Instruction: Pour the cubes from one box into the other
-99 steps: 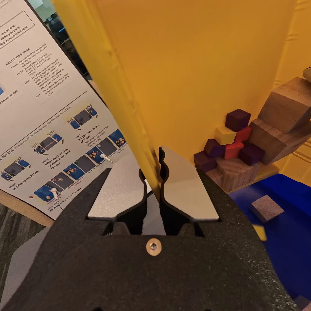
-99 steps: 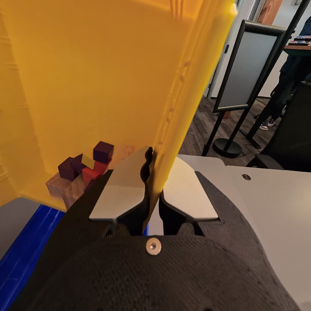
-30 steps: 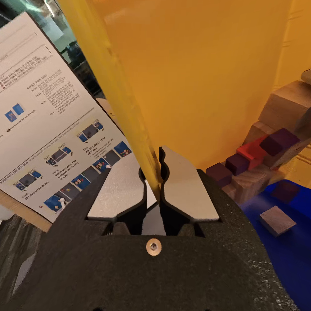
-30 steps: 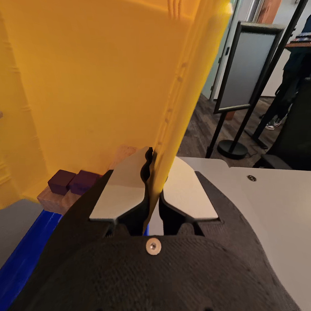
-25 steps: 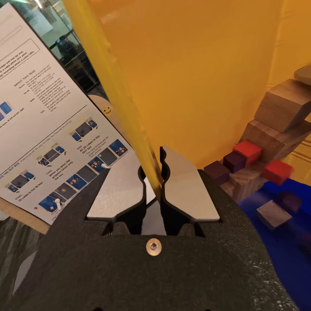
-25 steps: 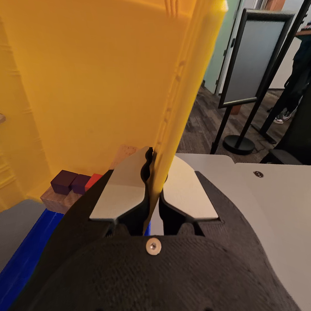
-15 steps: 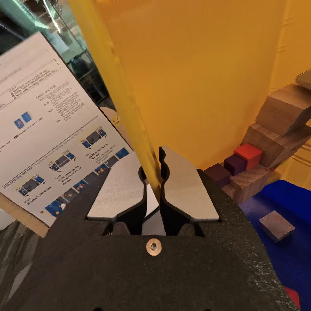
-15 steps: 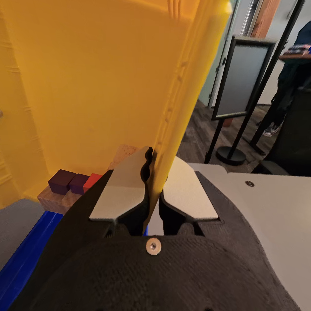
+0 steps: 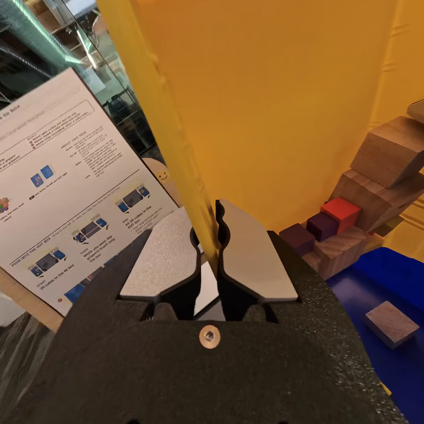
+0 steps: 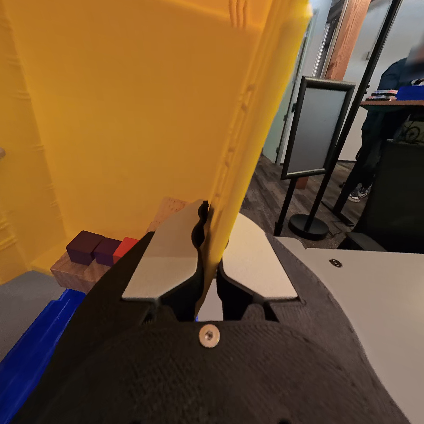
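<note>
The yellow box (image 9: pixel 275 103) is tipped up steeply over the blue box (image 9: pixel 390 286). My left gripper (image 9: pixel 212 220) is shut on the yellow box's left wall. My right gripper (image 10: pixel 211 220) is shut on its right wall (image 10: pixel 241 160). Inside, at the low edge, lie large wooden cubes (image 9: pixel 387 151), a red cube (image 9: pixel 339 212) and two purple cubes (image 9: pixel 321 226). They also show in the right wrist view: the purple cubes (image 10: pixel 85 246), the red cube (image 10: pixel 125 246), a wooden cube (image 10: pixel 73 274). A wooden cube (image 9: pixel 390 323) lies in the blue box. The blue box's rim (image 10: pixel 34 344) shows at lower left.
A printed instruction sheet (image 9: pixel 68 195) stands on a board at the left. The grey table (image 10: pixel 378 298) extends right. Beyond it stand a framed sign on a black stand (image 10: pixel 314 137), a dark chair (image 10: pixel 401 195) and a person (image 10: pixel 390 114).
Several small cubes (yellow, red, purple) have slid out of the yellow box into the blue one. Both grippers keep their hold and the box is tilted a little further.
</note>
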